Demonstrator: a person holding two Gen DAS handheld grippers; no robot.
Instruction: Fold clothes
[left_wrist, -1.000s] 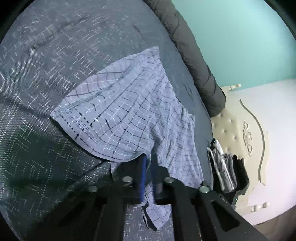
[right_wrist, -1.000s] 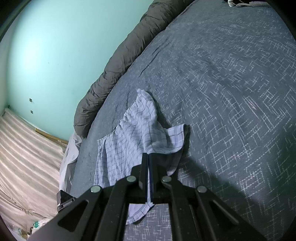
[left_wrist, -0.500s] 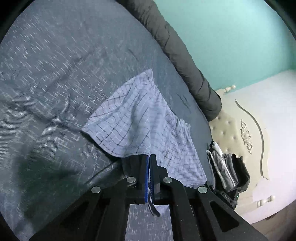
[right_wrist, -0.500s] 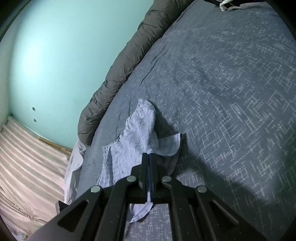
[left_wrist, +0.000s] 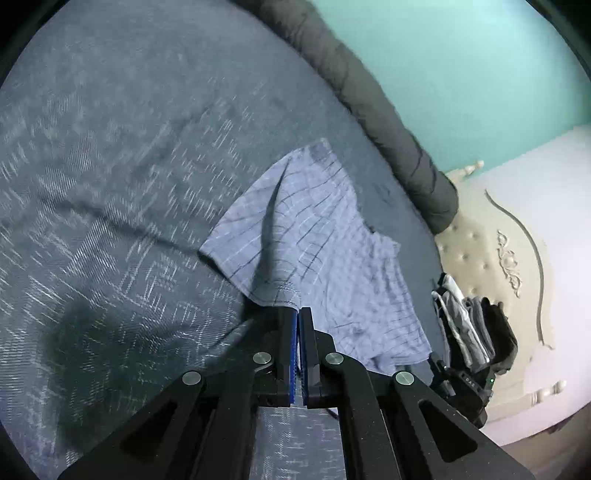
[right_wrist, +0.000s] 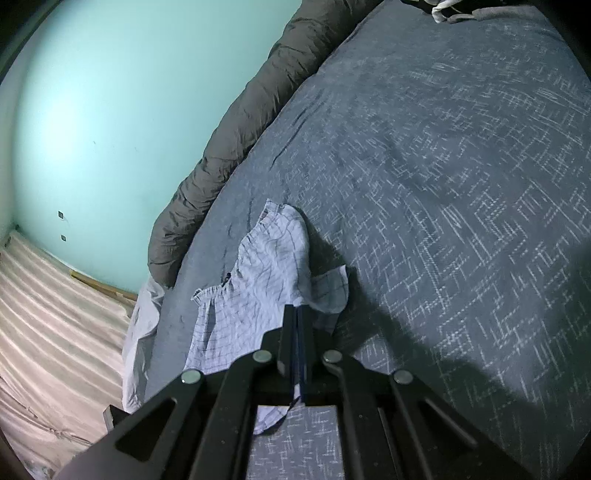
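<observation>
Pale blue checked cotton shorts (left_wrist: 317, 243), rumpled, on the dark grey cross-hatched bedspread (left_wrist: 110, 221), near its edge beside the long dark grey rolled quilt (left_wrist: 388, 122). Pinched at one hem corner by the left gripper (left_wrist: 298, 314), jaws clenched on the cloth. Pinched likewise by the right gripper (right_wrist: 297, 314), clamped on another edge, fabric trailing between its fingers. Beyond the quilt, a mint green wall (right_wrist: 110, 92).
</observation>
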